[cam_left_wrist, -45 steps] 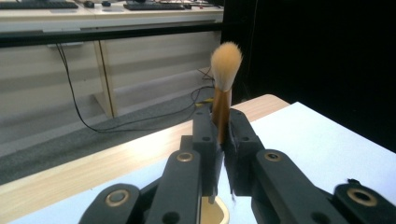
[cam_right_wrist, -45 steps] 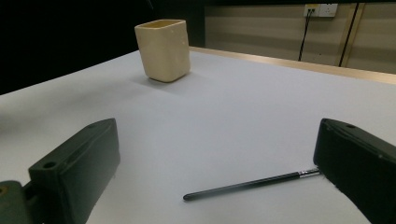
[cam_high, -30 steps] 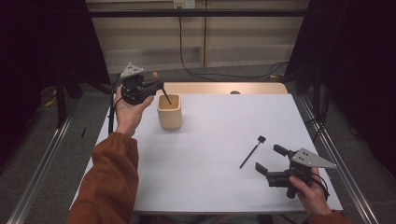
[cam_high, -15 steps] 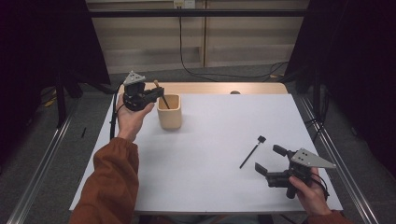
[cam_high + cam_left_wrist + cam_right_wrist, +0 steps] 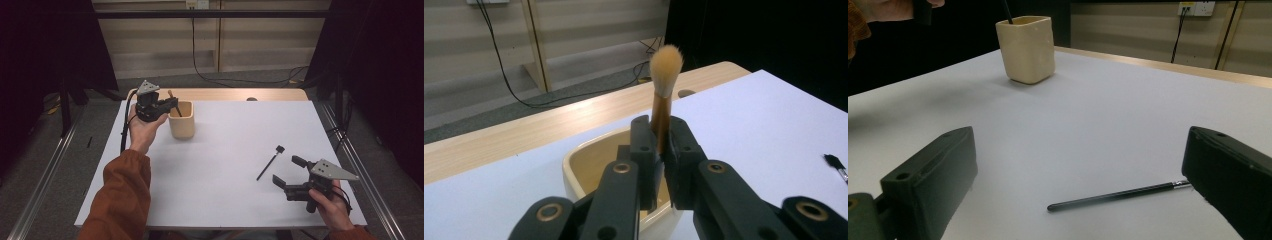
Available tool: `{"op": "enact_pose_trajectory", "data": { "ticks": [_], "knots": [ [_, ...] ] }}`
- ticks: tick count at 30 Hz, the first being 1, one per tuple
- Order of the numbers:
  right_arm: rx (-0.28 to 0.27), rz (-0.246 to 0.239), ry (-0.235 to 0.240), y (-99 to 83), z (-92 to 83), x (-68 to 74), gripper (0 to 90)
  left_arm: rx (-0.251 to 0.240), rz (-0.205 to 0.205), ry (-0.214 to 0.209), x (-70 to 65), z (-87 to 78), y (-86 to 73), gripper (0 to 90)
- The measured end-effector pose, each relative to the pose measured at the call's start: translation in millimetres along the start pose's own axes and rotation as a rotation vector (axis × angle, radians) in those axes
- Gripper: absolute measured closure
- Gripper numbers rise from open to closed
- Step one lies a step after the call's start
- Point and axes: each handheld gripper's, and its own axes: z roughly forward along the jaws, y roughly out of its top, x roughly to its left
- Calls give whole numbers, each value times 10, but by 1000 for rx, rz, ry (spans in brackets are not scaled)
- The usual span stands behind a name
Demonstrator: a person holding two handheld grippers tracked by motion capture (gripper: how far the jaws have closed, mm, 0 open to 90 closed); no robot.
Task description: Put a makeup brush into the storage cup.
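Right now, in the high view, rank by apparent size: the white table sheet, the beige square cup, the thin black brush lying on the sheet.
1. White table sheet, by far the largest.
2. Beige square cup.
3. Thin black brush: about as long as the cup is tall, but far slimmer.

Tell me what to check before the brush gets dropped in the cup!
1. Left hand-held gripper shut on the makeup brush: ok.
2. Brush over the beige cup, handle end inside: ok.
3. Cup upright on the white table: ok.
4. Whether the handle touches the cup's bottom: cannot tell.
5. Right hand-held gripper open, well away from the cup: ok.
6. Thin black brush put away: not ok, it lies on the table.
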Motion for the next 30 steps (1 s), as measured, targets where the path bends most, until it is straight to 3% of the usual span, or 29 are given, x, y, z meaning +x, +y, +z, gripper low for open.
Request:
{"op": "enact_pose_trajectory", "data": {
  "ticks": [18,21,30],
  "knots": [
    [9,-12,9,-5,10,17,11,20,-6,11,31,66,-100,800],
    [9,-12,10,-4,9,17,11,18,1,13,19,77,-105,730],
    [7,-13,12,-4,9,19,11,6,-9,34,21,93,-111,406]
  ]
}}
